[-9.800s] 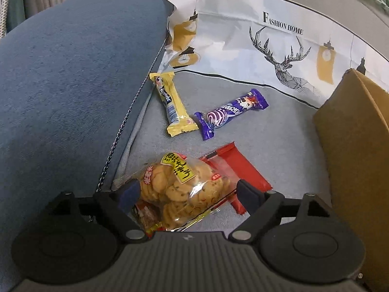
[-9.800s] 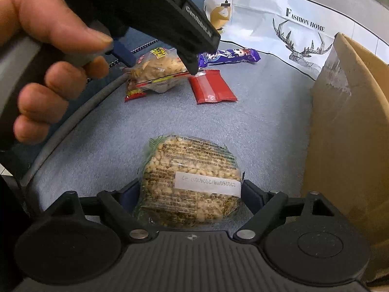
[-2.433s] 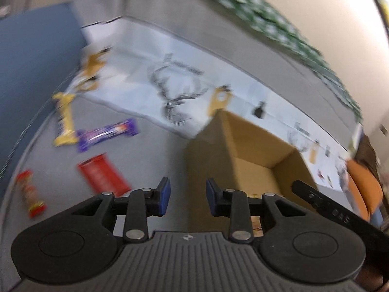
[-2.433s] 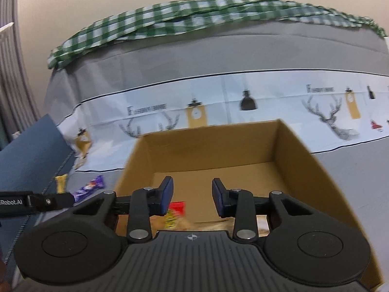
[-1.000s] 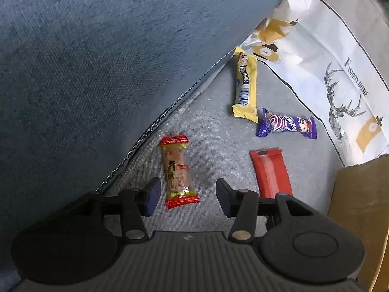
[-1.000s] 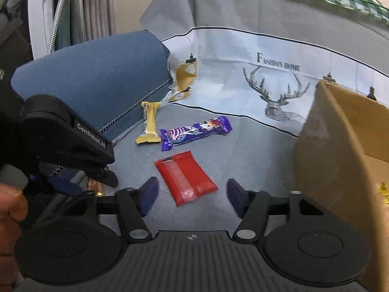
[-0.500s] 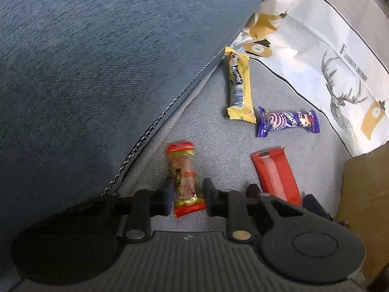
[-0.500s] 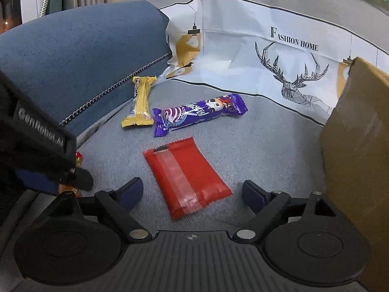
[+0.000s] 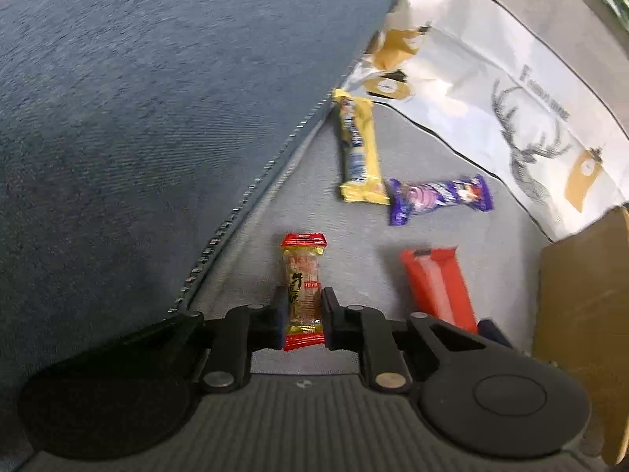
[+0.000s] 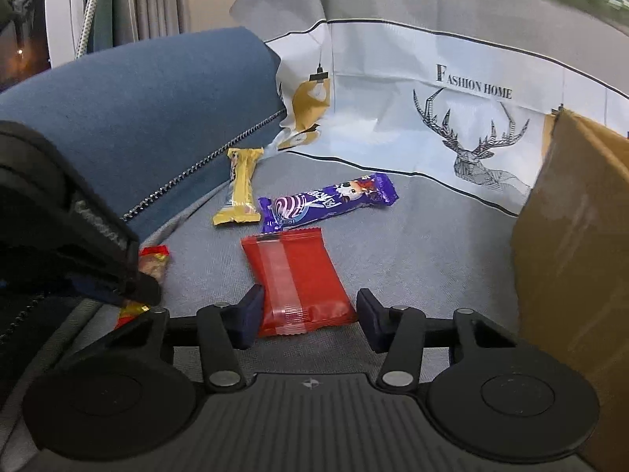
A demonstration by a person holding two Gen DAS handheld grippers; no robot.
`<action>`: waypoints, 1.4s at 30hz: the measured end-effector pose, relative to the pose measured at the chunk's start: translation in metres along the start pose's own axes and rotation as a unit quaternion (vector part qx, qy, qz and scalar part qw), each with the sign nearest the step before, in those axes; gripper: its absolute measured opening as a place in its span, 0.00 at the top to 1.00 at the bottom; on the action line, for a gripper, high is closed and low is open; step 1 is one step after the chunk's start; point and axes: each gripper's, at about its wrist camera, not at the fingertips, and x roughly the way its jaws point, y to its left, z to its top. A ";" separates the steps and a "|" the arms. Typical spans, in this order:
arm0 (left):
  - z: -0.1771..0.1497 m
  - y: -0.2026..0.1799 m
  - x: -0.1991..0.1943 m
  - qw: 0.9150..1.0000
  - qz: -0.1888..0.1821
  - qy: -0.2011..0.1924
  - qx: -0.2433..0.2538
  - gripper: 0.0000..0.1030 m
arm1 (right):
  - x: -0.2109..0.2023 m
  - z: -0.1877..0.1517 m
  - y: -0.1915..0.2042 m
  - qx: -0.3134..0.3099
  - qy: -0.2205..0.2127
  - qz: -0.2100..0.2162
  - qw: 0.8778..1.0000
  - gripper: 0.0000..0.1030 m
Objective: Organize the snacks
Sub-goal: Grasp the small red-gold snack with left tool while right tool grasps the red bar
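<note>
Four snacks lie on the grey fabric sofa seat (image 10: 424,236). Left gripper (image 9: 302,314) points steeply down, fingers (image 9: 280,312) clamped tight on the small clear-and-red wrapped candy bar (image 9: 302,287), pads pressing both long sides of its near half, far red end sticking out ahead. In the right wrist view only that bar's red ends peek out from behind the left gripper's black body.

Right gripper (image 10: 308,310) sits low over the flat red foil packet (image 10: 295,279); its fingers (image 10: 249,310) are closing, roughly half open. The packet's near end lies between them, the left pad is at the packet's edge, the right pad is just beside it with a thin gap, so no grip yet.

Yellow wrapped bar (image 10: 240,192) lies further back by the zip seam of the blue fabric cushion (image 10: 129,118). Purple wrapped bar (image 10: 326,202) lies crosswise just beside the yellow one's near end and just beyond the red packet's far edge.

Brown cardboard box (image 10: 570,244) stands at the right, near the red packet, only its outer wall showing. White printed cloth with deer and "FASHION HOME" lettering (image 10: 452,118) covers the sofa back behind the snacks. Left wrist view is slightly motion-blurred.
</note>
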 end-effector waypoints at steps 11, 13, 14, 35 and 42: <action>-0.015 -0.021 -0.005 0.994 -0.042 0.025 0.101 0.83 | -0.054 -0.031 0.005 0.023 0.080 -0.039 0.996 0.49; -0.019 -0.022 -0.002 0.992 -0.043 0.038 0.111 0.82 | -0.054 -0.037 0.004 0.039 0.104 -0.037 0.993 0.49; -0.021 -0.023 0.000 0.992 -0.041 0.043 0.116 0.82 | -0.054 -0.040 0.003 0.048 0.113 -0.035 0.992 0.49; -0.026 -0.039 0.009 0.985 -0.016 0.039 0.165 0.82 | -0.043 -0.037 0.005 0.024 0.096 -0.021 0.995 0.50; -0.024 -0.038 0.002 0.987 -0.033 0.023 0.153 0.83 | -0.050 -0.033 -0.002 0.042 0.074 -0.033 0.996 0.57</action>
